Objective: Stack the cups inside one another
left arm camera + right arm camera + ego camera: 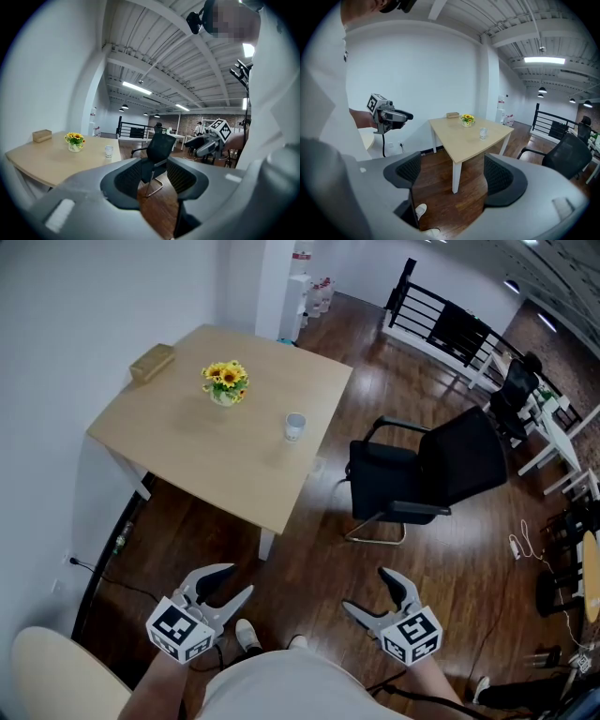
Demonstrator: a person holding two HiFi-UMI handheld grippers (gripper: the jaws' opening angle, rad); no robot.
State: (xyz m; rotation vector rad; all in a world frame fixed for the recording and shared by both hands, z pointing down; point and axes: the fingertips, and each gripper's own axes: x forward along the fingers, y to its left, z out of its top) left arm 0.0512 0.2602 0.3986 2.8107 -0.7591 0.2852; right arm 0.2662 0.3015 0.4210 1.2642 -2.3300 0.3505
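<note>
Head view: one cup (295, 427) is seen on the desk (169, 442), right of a flower pot (225, 382). Whether others are nested in it cannot be told, so progress is left unjudged. The left tool (239, 579) and right tool (366, 589) are held low by the body, well apart from the desk.

Left gripper view: jaws are spread, with nothing between them.

Right gripper view: jaws are likewise spread and empty, pointed toward the desk.

The cup (295, 427) is too small to tell whether single or stacked.
</note>
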